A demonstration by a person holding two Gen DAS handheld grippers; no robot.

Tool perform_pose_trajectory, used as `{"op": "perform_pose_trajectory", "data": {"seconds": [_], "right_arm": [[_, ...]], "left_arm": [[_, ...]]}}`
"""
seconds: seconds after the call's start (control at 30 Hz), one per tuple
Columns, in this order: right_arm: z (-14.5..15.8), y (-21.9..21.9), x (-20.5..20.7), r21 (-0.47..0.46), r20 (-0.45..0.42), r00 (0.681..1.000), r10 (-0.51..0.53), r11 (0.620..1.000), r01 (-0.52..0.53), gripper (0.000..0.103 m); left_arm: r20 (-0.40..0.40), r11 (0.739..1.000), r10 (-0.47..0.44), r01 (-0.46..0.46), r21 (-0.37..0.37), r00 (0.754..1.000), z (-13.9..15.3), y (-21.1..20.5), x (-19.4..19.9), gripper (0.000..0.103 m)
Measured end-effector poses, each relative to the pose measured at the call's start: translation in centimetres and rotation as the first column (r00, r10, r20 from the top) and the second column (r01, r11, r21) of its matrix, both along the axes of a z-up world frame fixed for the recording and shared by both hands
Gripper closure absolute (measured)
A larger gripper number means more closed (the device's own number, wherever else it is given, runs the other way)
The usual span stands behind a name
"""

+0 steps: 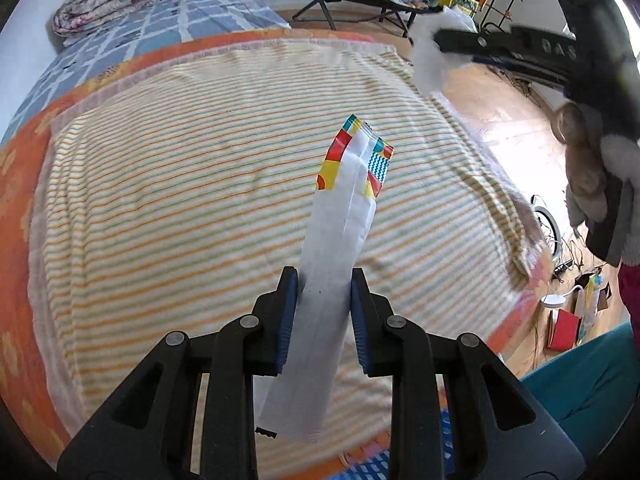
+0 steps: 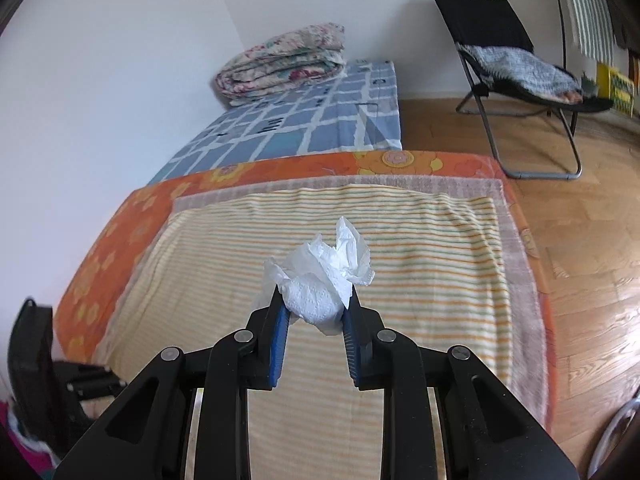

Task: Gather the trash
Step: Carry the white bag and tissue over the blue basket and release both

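In the left wrist view my left gripper (image 1: 324,276) is shut on a long flat wrapper (image 1: 340,240), white with a colourful patterned end, held up above the striped towel (image 1: 180,200) on the bed. In the right wrist view my right gripper (image 2: 316,296) is shut on a crumpled white tissue (image 2: 324,276), which sticks out past the fingertips over the same towel (image 2: 420,260). The right gripper with its tissue also shows at the upper right of the left wrist view as a dark bar (image 1: 500,46).
An orange flowered sheet (image 2: 120,240) lies under the towel, beyond it a blue checked cover (image 2: 304,128) with a folded quilt (image 2: 280,64). A black folding chair (image 2: 520,72) stands on the wooden floor (image 2: 580,260). Bags and cables (image 1: 572,312) litter the floor right of the bed.
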State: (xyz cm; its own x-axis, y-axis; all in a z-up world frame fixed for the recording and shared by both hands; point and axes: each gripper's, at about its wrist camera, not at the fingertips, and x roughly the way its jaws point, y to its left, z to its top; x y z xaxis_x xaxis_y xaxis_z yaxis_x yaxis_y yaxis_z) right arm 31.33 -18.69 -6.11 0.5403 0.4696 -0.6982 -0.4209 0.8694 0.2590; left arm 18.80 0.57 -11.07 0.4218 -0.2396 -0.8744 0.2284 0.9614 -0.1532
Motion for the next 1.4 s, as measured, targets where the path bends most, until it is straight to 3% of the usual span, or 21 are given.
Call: {"op": "perform_pose_trajectory", "data": {"seconds": [0.3,0.63,0.97,1.4], "right_arm": [[2.4,-2.1,-7.4,-0.009,0.012,0.998,0.06,0.998,-0.06,0.08],[2.0,-2.6,-15.6,-0.065,0.009,0.987,0.162,0.985,-0.161,0.08],[-0.9,-2.0,-21.4,-0.079,-0.065,0.97,0.236,0.967,-0.241,0.08],[-5.7,-1.6,-24.8,-0.134,-0.182,0.951,0.251,0.951,-0.277,0.08]], "left_arm": [[0.043,0.997,0.026,-0.023,-0.068,0.999,2.8,-0.7,-4.5,0.078],[0.057,0.991,0.07,-0.062,-0.119,0.996,2.5,-2.5,-9.6,0.078],[0.093,0.986,0.127,-0.115,-0.123,0.988,1.4,-3.3,-13.3,0.078],[0.113,0.984,0.148,-0.135,-0.115,0.983,-2.2,-5.5,-17.3,0.078]]}}
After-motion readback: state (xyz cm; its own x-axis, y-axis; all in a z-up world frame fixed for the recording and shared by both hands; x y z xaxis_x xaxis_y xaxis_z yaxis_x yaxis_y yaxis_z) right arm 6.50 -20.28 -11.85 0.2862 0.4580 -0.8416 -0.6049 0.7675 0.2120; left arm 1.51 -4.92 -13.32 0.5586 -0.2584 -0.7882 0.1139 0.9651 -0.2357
